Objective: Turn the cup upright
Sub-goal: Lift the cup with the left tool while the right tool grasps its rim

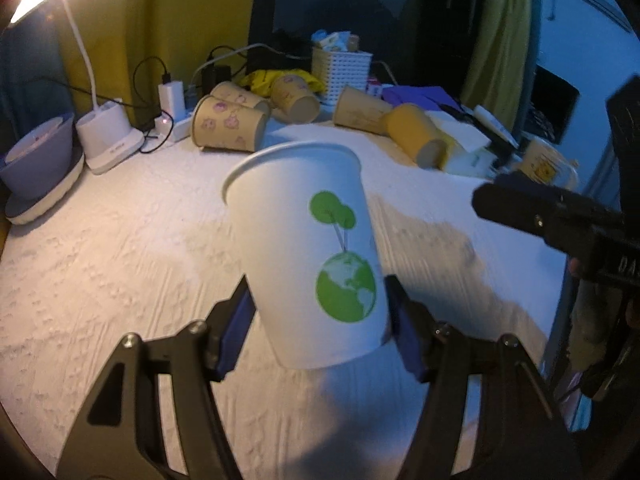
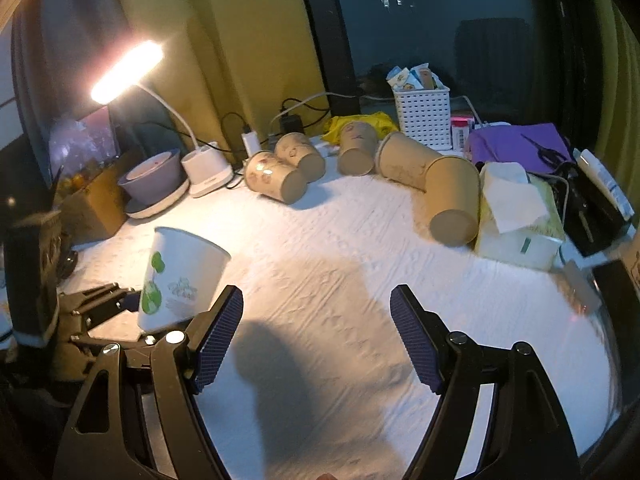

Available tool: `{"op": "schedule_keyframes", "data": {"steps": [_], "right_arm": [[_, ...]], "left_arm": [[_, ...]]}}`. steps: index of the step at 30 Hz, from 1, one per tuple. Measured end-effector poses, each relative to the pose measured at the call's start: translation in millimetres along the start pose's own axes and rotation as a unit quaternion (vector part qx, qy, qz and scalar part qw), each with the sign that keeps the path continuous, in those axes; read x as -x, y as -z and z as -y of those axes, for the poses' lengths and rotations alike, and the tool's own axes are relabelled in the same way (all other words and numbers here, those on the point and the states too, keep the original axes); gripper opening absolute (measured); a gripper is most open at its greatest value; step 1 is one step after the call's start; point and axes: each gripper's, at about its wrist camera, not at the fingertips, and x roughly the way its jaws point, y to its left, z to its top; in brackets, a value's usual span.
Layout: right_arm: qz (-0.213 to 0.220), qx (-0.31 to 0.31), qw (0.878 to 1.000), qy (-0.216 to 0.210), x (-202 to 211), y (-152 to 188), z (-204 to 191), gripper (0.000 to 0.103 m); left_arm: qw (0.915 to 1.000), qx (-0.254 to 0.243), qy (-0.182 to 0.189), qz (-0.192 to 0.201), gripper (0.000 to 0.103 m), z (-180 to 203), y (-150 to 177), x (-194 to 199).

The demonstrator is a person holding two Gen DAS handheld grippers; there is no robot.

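A white paper cup [image 1: 308,252] with a green globe and tree print is held mouth-up, slightly tilted, just above the white tablecloth. My left gripper [image 1: 320,320] is shut on its lower part, blue pads on both sides. In the right wrist view the same cup [image 2: 180,276] shows at the left with the left gripper [image 2: 132,304] around its base. My right gripper [image 2: 316,336] is open and empty over the cloth, to the right of the cup; it also shows at the right of the left wrist view [image 1: 520,208].
Several brown paper cups [image 2: 280,180] lie on their sides along the back. A lit desk lamp [image 2: 128,72], a bowl on a plate [image 2: 154,176], chargers and cables stand back left. A white basket [image 2: 422,114], a tissue box [image 2: 516,220] and purple items sit back right.
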Motion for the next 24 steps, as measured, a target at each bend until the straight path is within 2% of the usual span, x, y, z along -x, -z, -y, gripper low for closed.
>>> {"op": "schedule_keyframes", "data": {"steps": [7,9,10,11,17,24], "right_arm": [[-0.01,0.004,1.0,-0.013,17,25,-36,0.079],[-0.018,-0.021,0.998,-0.05,24,31,-40,0.079],[-0.022,-0.042,0.995,-0.084,28,33,-41,0.079],[-0.024,-0.049,0.994,-0.096,30,34,-43,0.079],[-0.032,-0.066,0.987,-0.141,40,43,-64,0.079],[-0.048,-0.06,0.983,-0.169,37,52,-87,0.079]], "left_arm": [[0.9986,-0.042,0.018,0.025,0.064,7,32,31],[0.9979,-0.05,0.027,0.033,0.064,10,43,42],[0.9975,-0.052,0.031,0.036,0.064,12,47,45],[0.9971,-0.056,0.035,0.039,0.064,13,51,49],[0.9947,-0.067,0.051,0.059,0.064,20,79,66],[0.9916,-0.074,0.066,0.084,0.064,24,90,80]]}}
